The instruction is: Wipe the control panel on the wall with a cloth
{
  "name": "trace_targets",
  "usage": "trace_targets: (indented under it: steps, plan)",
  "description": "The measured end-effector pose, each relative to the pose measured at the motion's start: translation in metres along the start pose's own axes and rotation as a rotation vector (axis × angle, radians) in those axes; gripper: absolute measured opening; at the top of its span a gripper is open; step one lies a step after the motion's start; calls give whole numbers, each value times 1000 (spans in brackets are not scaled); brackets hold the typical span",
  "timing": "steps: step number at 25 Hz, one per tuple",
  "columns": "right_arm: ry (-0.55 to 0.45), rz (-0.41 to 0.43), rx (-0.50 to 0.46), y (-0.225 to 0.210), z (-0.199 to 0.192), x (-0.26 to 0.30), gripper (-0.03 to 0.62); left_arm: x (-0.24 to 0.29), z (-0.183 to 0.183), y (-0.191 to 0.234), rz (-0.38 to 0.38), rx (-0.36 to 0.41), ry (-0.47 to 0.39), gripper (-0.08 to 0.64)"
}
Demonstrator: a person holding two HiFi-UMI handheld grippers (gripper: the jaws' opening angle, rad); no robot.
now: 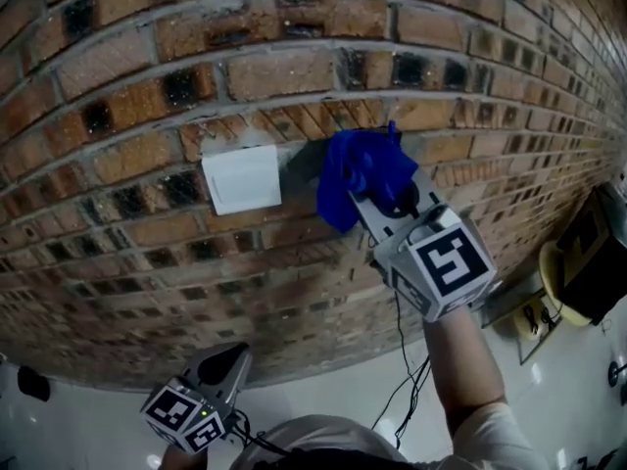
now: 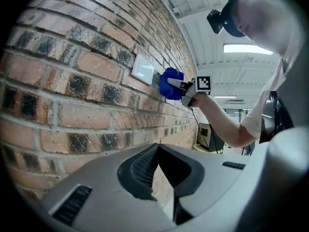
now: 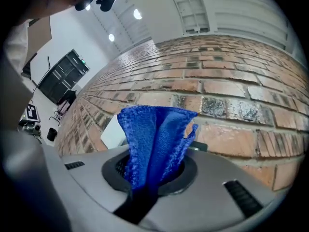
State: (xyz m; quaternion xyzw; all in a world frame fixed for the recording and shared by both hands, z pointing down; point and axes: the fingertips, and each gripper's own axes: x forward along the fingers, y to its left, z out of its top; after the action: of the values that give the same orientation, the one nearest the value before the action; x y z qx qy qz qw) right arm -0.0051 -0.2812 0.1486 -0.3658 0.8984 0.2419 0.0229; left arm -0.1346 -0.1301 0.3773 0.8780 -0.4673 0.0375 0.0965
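**Nearest the wearer.** The left gripper [image 1: 227, 362] is held low, well below and to the left of the work area, its marker cube [image 1: 184, 414] turned toward the head camera. In the left gripper view its jaws are drawn together. Only a thin sliver of brick shows between the ribbed pads, and nothing is held there.

**Mid-field.** A bare forearm [image 1: 458, 360] reaches up from the lower right and carries the right gripper [image 1: 380, 202]. This gripper's marker cube [image 1: 443, 262] faces the head camera, and a thin dark cable [image 1: 402, 355] hangs beneath it. In the right gripper view the jaws are clamped on a blue cloth [image 1: 358, 176]. The cloth rises out of the jaws as a bunched, folded fan.

**At the wall.** The cloth is raised to the brick wall [image 1: 147, 67], just beside the right edge of the control panel [image 1: 242, 178]. The panel is a plain white square plate mounted flat on the bricks. A narrow grey strip separates panel and cloth in the head view. Whether the cloth touches the plate itself cannot be told. The brick courses run across the whole background, red-brown with dark mottled patches and pale mortar lines.
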Motion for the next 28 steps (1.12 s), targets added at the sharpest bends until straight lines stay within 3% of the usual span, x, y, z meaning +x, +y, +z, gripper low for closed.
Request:
trace_targets:
  steps: [10,17,20,25,28]
  plan:
    - [55,-164,-13,-93,-34,-56,89,12,-5,-4,43,-9,7,2]
    - [90,-205,-13,-114,-55,-64,89,15,-1,-14,20,10,7,3]
    - [53,-206,-37,-91,-27,-72,89,9,-1,-11,22,5,-1,2]
    - [-17,-13,-72,-4,14,-33,89,2,-3,-3,26,0,-1,2]
    - [15,32,-72,24,11,-4,89,-4,-2,-3,26,1,-7,2]
